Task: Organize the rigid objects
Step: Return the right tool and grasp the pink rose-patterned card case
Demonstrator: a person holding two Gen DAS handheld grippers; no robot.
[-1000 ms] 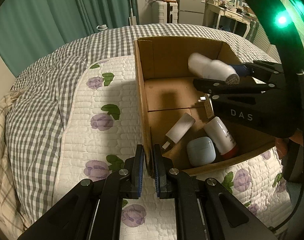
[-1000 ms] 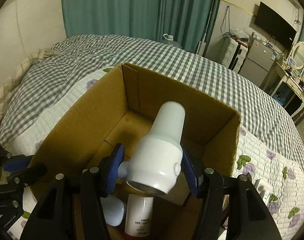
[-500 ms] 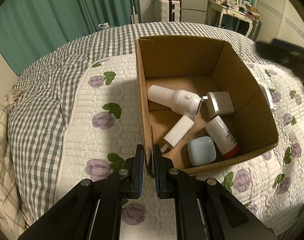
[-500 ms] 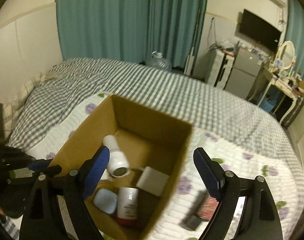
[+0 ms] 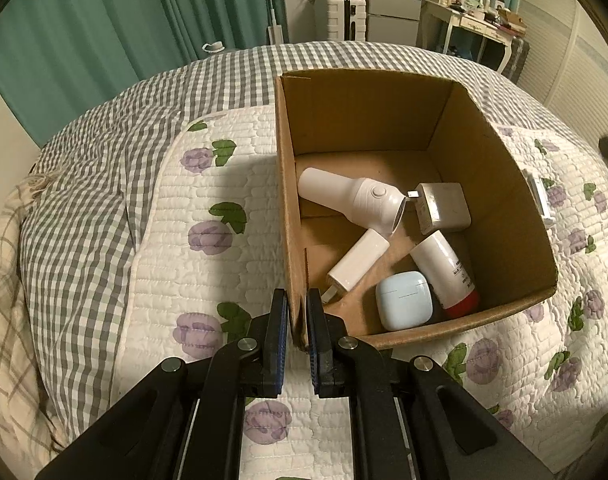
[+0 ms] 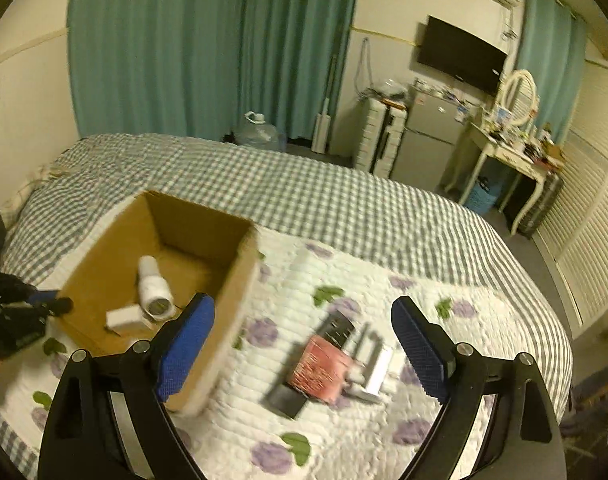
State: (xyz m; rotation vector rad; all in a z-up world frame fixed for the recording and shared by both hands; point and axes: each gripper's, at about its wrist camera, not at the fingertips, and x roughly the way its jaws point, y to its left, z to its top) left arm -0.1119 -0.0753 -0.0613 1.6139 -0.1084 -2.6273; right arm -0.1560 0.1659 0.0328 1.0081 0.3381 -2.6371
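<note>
Cardboard box (image 5: 384, 120) on the quilted bed (image 5: 208, 208); left gripper (image 5: 297, 334) clamped on its near-left wall at the corner. Just ahead, inside: white hair dryer (image 5: 352, 200) lying flat, long axis slanting, wide mouth toward a white charger block (image 5: 444, 208). Nearer the gripper: white plug adapter (image 5: 358, 266), pale blue earbud case (image 5: 403, 300), red-capped tube (image 5: 448, 270). Right gripper (image 6: 304, 340) spread wide, empty; blurred pink packet (image 6: 318, 372) on the bed beyond its fingers.

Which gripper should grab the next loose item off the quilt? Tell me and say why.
Right. The right gripper is open and empty, aimed at the pink packet beside the cardboard box. The left gripper is clamped on the box's wall, steadying it.
</note>
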